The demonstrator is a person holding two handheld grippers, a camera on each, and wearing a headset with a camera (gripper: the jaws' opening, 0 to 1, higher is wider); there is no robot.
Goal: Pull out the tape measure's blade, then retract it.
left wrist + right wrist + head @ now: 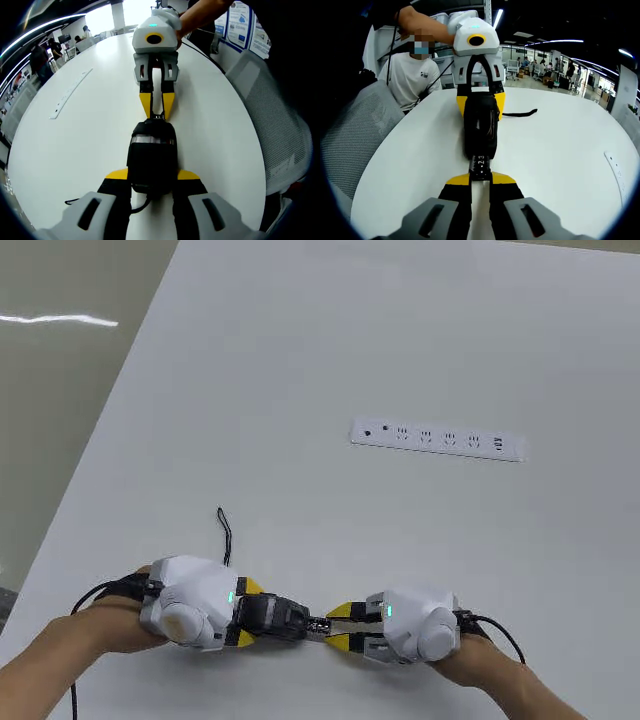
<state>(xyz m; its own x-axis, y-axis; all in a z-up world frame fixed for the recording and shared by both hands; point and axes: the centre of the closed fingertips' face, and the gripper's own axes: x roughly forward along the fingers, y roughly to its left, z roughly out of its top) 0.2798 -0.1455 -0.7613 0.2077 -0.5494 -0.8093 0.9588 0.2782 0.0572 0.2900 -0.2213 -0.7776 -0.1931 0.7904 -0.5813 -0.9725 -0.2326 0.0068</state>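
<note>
Tape measure (272,617), six o'clock on bench (300,390): case clamped in left gripper (248,613); right gripper (338,626), at its three o'clock, pinches blade (481,166) tip, barely out. Pull-out likely beginning; next, steady draw toward three o'clock.

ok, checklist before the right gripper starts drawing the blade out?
1. Left gripper shut on tape measure: ok.
2. Right gripper shut on blade tip: ok.
3. Blade barely out, in line with both grippers: ok.
4. Table bare to the right gripper's side, power strip well off: ok.
5. Strap lies away from the blade: ok.
6. Blade lock released: cannot tell.
</note>
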